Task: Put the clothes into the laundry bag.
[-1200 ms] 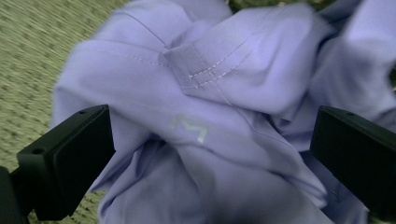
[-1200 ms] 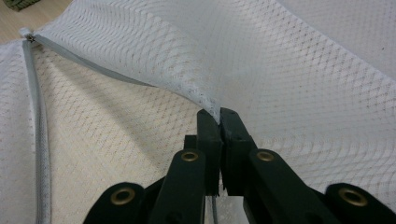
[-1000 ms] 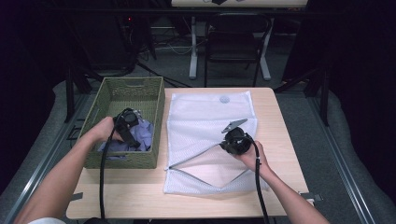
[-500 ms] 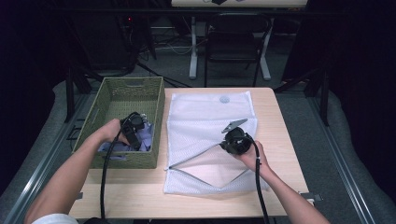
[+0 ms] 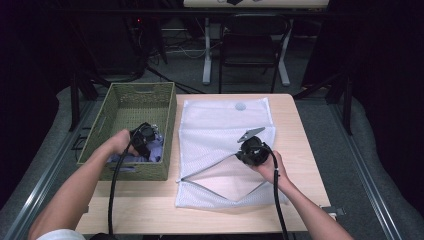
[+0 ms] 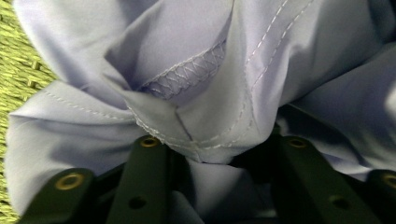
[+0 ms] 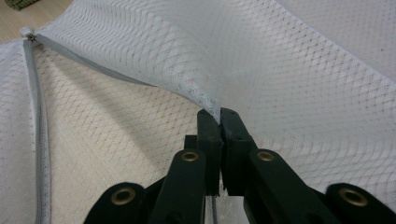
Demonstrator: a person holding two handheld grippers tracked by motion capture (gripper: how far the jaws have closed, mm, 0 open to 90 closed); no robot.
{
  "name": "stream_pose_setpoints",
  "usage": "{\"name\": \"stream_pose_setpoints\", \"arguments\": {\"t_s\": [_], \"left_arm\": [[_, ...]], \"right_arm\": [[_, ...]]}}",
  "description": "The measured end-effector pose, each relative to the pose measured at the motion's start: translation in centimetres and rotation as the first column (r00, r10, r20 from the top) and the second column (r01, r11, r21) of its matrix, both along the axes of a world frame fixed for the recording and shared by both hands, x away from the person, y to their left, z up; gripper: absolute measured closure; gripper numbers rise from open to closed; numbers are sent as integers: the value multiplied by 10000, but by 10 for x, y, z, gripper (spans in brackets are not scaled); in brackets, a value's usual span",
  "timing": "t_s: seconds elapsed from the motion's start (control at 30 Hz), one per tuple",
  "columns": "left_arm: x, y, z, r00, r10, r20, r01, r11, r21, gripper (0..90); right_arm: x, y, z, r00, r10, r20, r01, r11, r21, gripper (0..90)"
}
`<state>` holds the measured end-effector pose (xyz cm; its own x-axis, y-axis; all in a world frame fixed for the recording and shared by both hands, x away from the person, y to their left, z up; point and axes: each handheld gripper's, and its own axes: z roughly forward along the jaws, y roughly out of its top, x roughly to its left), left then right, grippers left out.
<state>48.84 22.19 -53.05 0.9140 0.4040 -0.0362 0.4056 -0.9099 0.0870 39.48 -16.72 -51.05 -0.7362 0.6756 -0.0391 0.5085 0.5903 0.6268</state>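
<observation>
Jaws of the left gripper have just been closing on the lilac garment in the basket, while the right gripper pinches the mesh bag flap shut-tight; a shallow bite could drop the cloth.

- Light wood table, sits on grey carpet floor.
- Behind it: black chair w/ dark seat, white table legs nearby.
- Cables on floor at back.
- Surroundings v. dark, black at both sides; light falls mostly on table.
</observation>
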Motion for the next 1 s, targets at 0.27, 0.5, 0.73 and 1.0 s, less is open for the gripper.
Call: {"name": "stream_pose_setpoints", "arguments": {"t_s": [0.27,0.5,0.73,1.0], "left_arm": [[-3,4,8,10000,8,97,-7,9999,-143,763],[-7,11,23,9993,-300,222,305,9993,-226,782],[-11,16,40,9979,-510,388,519,9984,-217,787],[-13,22,69,9968,-564,572,574,9982,-154,790]], "right_arm": [[0,-1,0,10000,20,31,-20,10000,-11,882],[0,-1,1,10000,-4,28,4,10000,-15,882],[0,-1,1,10000,-9,55,9,10000,-27,882],[0,-2,1,10000,32,61,-32,10000,-37,883]]}}
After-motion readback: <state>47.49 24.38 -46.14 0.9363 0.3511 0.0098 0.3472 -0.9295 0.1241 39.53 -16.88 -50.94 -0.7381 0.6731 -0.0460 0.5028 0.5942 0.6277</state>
